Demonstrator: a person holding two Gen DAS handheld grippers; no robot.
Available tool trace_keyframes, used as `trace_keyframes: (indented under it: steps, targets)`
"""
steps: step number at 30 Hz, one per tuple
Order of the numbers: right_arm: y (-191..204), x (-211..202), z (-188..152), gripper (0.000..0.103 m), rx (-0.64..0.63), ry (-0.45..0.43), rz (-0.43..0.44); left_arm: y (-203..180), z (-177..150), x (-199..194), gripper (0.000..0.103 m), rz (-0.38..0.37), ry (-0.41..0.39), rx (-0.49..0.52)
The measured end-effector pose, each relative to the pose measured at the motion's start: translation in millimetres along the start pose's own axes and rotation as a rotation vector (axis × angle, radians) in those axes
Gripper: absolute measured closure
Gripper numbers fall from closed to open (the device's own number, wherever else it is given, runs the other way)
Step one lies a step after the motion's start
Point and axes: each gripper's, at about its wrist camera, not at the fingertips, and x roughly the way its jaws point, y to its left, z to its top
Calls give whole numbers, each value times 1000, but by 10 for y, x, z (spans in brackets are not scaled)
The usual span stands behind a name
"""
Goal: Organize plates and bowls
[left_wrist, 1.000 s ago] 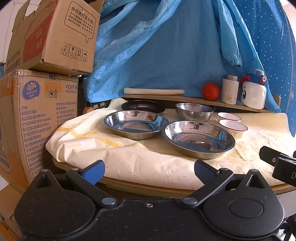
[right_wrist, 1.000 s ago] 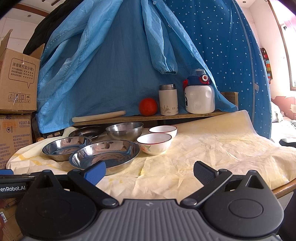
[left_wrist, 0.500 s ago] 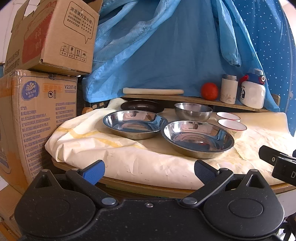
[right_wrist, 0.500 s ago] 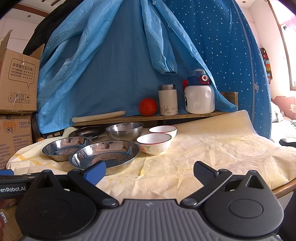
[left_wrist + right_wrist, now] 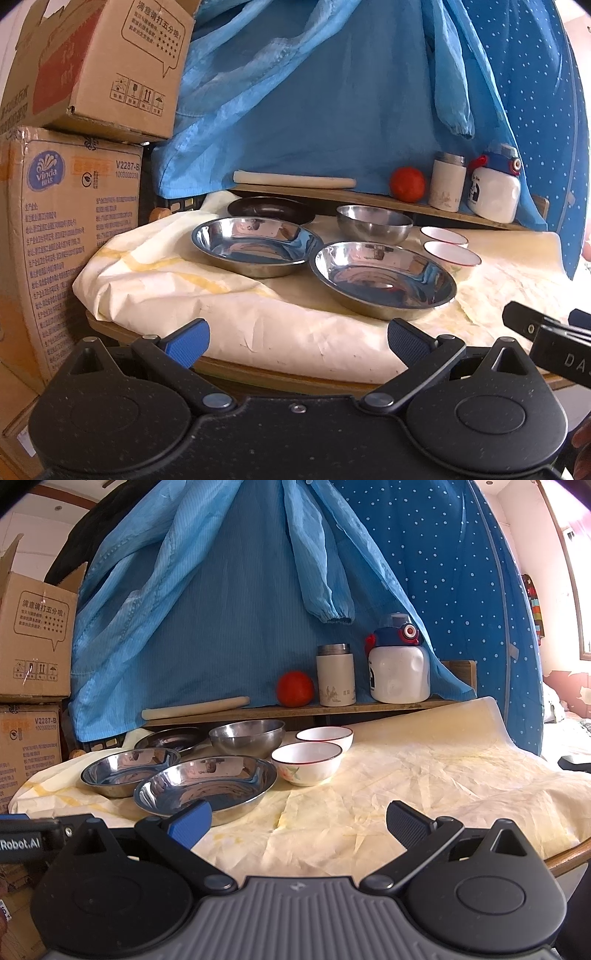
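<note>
A: Where's the L gripper [image 5: 297, 341] sitting?
B: Hanging just off the near edge of the worktop [image 5: 332, 347], holding nothing; jaws standing wide apart; R gripper [image 5: 297, 821] hovering over the near cloth, jaws likewise spread w/ nothing between.

A: And the dishes?
B: In the left wrist view, near steel plate [image 5: 382, 280] is lying at 1 o'clock of the L gripper; 2nd steel plate [image 5: 256, 245] sitting just beside it at 11 o'clock; can't tell if rims are touching; dark plate [image 5: 271, 209] resting behind that one; steel bowl [image 5: 373, 223] standing upright at 12 o'clock, further back.

A: The white ones?
B: Two red-rimmed white bowls; near white bowl [image 5: 306, 762] sitting just beside the near plate's R edge; far white bowl [image 5: 325, 738] standing right behind it.

A: Anything behind?
B: A shelf [image 5: 295, 710] carrying a rolling pin [image 5: 195, 708], tomato [image 5: 294, 688], thermos [image 5: 335, 675], white bottle [image 5: 399, 672]; blue garment [image 5: 221, 609] hanging above; cardboard boxes [image 5: 70, 192] stacking up at 9 o'clock.
</note>
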Motion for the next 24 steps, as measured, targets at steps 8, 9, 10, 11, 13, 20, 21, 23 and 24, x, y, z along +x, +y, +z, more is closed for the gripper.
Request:
trace_keyframes:
  steps: [8,9,10,11,13,20,21,23,24]
  targets:
    - [-10,138,76,0,-36,1,9,120,197,121,1,49,-30,-3]
    - [-11,166,94,0,-42,1,13,144,230,156,1,55,-28,-4]
    - [-9,194,115,0,-48,0,19,177,271,208,1,59,-19,-5]
    - [-2,225,138,0,-58,-1,26,207,303,251,1,60,-11,-9]
    - [22,301,198,0,-81,2,45,274,363,349,1,64,6,-23]
    - [128,652,439,0,-121,34,142,522,527,738,1,113,89,-102]
    - [155,715,480,0,-127,43,165,570,550,805,1,123,107,-120]
    - [220,831,555,0,-139,58,208,664,589,914,1,132,135,-148]
    - [256,893,593,0,-145,69,230,706,609,967,1,133,143,-156]
